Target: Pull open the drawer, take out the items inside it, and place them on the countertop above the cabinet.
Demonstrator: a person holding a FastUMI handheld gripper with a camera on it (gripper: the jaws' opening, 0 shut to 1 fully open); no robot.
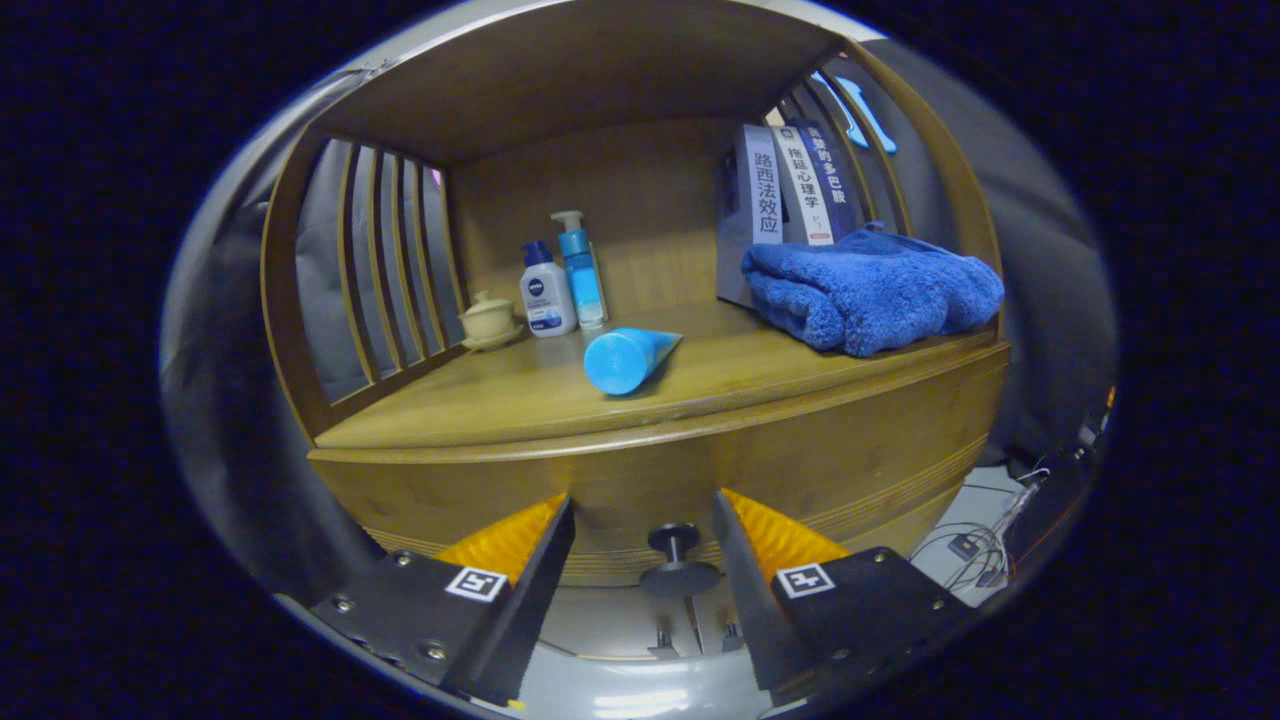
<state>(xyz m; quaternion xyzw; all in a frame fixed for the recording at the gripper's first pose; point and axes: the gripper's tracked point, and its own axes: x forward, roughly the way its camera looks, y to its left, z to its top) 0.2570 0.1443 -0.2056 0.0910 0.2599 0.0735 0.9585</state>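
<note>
Step in hand, by the look of things: taking hold of the drawer knob (674,545) to pull the drawer (800,480) open; drawer front closed flush under the countertop (500,400), so nothing taken out yet and the items inside hidden

Gripper (645,515) released, fingers spread wide with the knob between them and a little ahead, touching neither finger; a gap on each side of the knob

Relative to the knob: drawer front directly behind, carrying the knob on a short stem; countertop edge just above; blue tube (628,358) lying on the countertop above and slightly to the left; folded blue towel (870,290) up and to the right near the countertop's front edge; books (790,190) standing behind the towel; two bottles (562,285) and a small lidded cup (489,318) farther up and to the left, toward the back corner

To do the grasp well, probably:
- advance straight along the fingers until the pads sit alongside the stem, behind the knob's round cap
- keep the knob centred so both fingers meet the stem together
- close firmly, then pull straight back, level with the drawer's travel, no twisting
- mind the bare stretch of countertop left of the tube as likely landing room for the contents
</note>
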